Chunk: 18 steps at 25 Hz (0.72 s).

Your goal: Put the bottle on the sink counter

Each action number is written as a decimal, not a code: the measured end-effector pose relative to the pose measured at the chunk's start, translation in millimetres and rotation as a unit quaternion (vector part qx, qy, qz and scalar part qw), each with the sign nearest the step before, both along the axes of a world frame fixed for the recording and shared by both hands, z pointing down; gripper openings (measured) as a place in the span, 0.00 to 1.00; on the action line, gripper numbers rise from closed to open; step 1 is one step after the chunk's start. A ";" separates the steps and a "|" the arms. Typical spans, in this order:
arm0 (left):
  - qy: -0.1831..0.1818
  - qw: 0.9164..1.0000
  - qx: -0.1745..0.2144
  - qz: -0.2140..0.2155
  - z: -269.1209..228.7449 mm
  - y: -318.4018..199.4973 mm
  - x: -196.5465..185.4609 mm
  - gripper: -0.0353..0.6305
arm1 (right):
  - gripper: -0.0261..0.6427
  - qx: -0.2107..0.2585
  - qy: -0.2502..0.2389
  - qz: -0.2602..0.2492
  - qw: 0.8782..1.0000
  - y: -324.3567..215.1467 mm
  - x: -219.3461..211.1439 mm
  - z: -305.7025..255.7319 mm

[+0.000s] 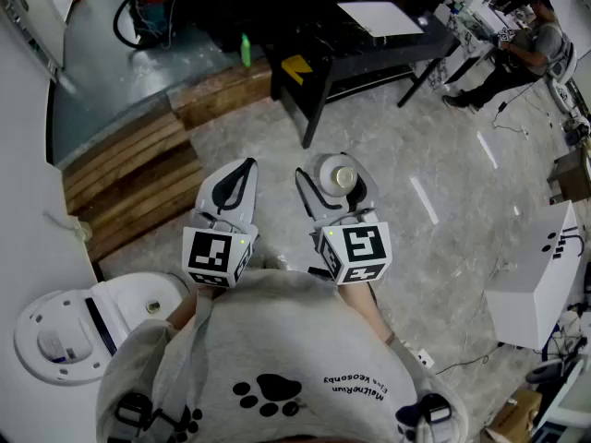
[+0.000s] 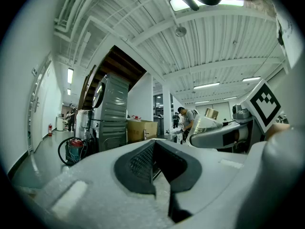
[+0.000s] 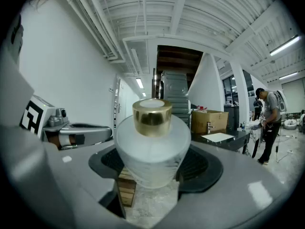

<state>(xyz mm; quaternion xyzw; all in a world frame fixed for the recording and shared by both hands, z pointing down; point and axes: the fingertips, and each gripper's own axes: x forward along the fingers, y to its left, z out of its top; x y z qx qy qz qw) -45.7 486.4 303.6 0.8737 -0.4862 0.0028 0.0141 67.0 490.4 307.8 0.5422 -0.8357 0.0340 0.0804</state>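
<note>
A frosted white bottle [image 1: 343,175] with a gold cap stands upright between the jaws of my right gripper [image 1: 334,186], held above the marble floor. In the right gripper view the bottle [image 3: 152,147] fills the gap of the right gripper [image 3: 153,170], and both pads press on its sides. My left gripper [image 1: 240,172] hangs just left of it at the same height, jaws together with nothing in them. In the left gripper view the left gripper [image 2: 155,165] has its pads meeting, and the bottle [image 2: 206,122] shows to the right.
A white toilet [image 1: 69,326] sits at the lower left. Wooden steps [image 1: 138,169] lie ahead on the left. A black table [image 1: 369,40] stands further ahead, and a person [image 1: 531,44] is at the top right. A white box [image 1: 540,275] is on the right.
</note>
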 end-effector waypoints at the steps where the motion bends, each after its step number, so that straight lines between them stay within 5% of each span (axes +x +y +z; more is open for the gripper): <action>1: 0.000 1.000 -0.001 -0.001 0.9 0.5 0.4 0.06 | 0.54 0.000 0.001 0.000 1.000 0.5 0.3 1.0; 18: -0.005 1.000 -0.004 -0.002 10.1 -7.5 25.2 0.06 | 0.54 -0.009 -0.013 -0.011 1.000 -9.5 19.6 7.9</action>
